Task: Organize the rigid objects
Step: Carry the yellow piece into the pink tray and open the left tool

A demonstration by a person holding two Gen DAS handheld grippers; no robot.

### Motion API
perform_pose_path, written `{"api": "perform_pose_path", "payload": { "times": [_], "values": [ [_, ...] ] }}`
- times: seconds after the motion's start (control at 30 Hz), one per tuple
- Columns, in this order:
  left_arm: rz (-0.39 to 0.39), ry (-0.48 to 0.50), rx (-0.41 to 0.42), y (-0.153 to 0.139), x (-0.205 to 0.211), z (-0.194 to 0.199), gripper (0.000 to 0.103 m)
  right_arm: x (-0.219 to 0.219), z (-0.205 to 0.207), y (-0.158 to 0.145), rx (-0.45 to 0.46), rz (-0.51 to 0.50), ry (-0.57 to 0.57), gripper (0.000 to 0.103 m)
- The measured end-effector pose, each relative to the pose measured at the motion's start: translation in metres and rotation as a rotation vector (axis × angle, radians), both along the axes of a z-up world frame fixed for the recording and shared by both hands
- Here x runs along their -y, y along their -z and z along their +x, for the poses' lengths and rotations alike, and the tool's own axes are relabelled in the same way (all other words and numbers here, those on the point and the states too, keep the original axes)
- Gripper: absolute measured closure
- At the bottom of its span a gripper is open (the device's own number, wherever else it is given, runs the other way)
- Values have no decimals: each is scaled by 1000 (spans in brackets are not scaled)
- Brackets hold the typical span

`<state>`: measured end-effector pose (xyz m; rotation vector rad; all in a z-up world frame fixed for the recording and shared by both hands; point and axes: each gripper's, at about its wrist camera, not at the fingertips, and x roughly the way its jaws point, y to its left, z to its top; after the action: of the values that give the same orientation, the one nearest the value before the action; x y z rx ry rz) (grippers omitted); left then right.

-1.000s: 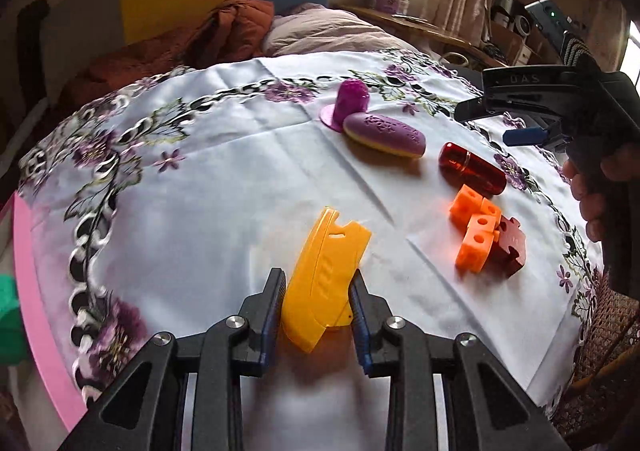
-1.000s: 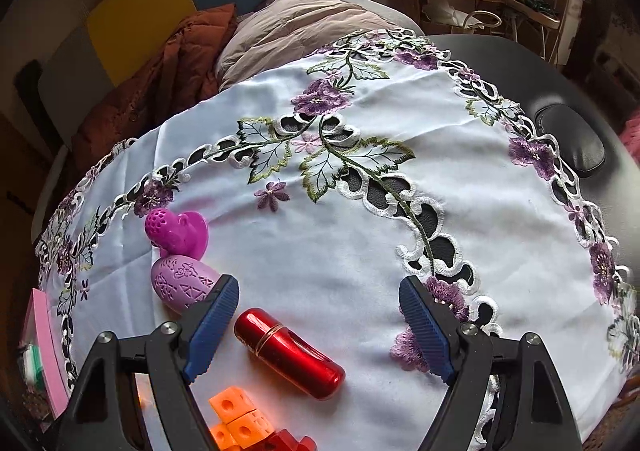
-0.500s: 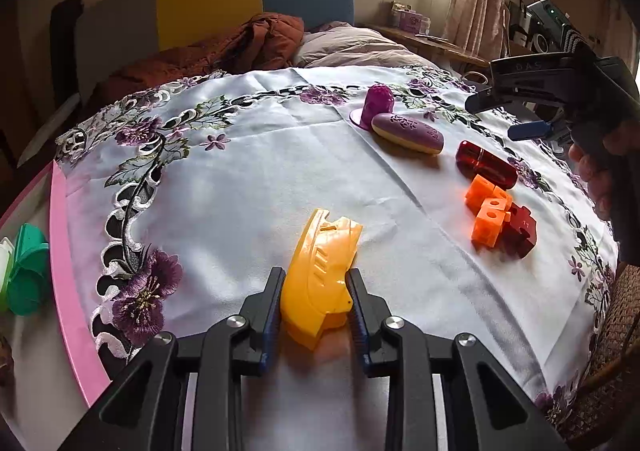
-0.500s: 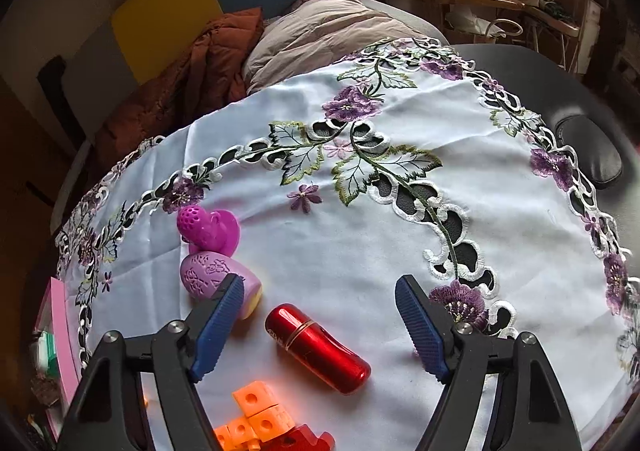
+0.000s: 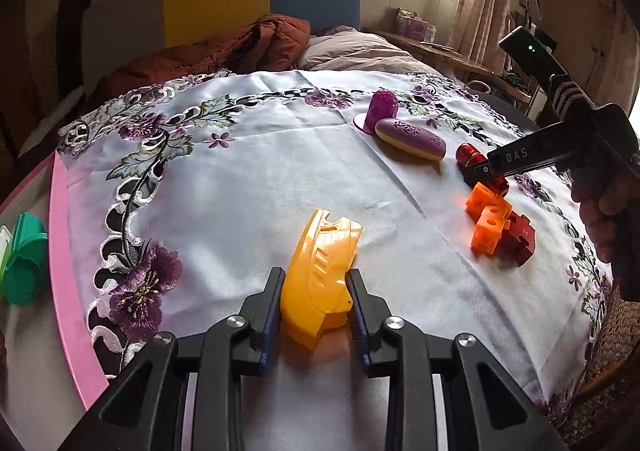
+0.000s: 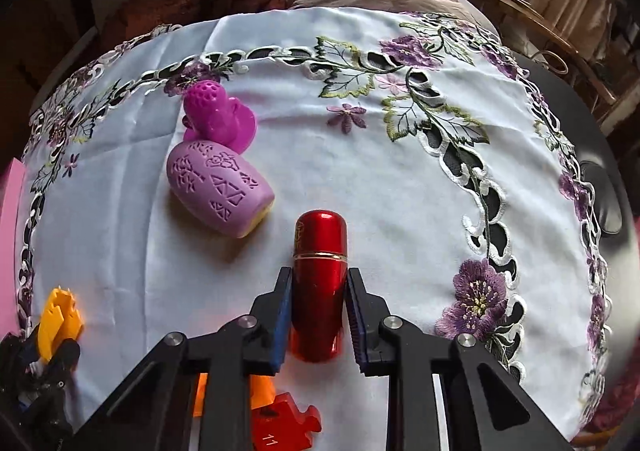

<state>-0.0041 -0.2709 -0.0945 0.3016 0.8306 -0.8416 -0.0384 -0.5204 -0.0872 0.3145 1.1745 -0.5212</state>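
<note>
Low in the frame, the left gripper (image 5: 314,305) clamps the yellow plastic piece (image 5: 320,275) above the embroidered tablecloth (image 5: 248,187). At bottom centre, the right gripper (image 6: 318,315), jaws just closed, squeezes the red cylinder (image 6: 319,283); the lilac oval case (image 6: 218,189) lies beyond, upper left.

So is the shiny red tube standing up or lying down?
Lying down. The red tube rests lengthwise on the white tablecloth, rounded cap pointing away, with the right tongs closed on its sides.
</note>
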Motion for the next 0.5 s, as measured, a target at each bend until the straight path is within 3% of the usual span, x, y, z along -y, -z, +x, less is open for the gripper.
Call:
{"api": "perform_pose_path", "payload": {
  "times": [0.3,0.5],
  "values": [
    [2,1,-9,-1,0,1,74,1,0,3,5,16,-6,76],
    [-32,-57,-107,-9,-12,10,74,-7,5,4,-14,-56,-53,78]
  ]
}}
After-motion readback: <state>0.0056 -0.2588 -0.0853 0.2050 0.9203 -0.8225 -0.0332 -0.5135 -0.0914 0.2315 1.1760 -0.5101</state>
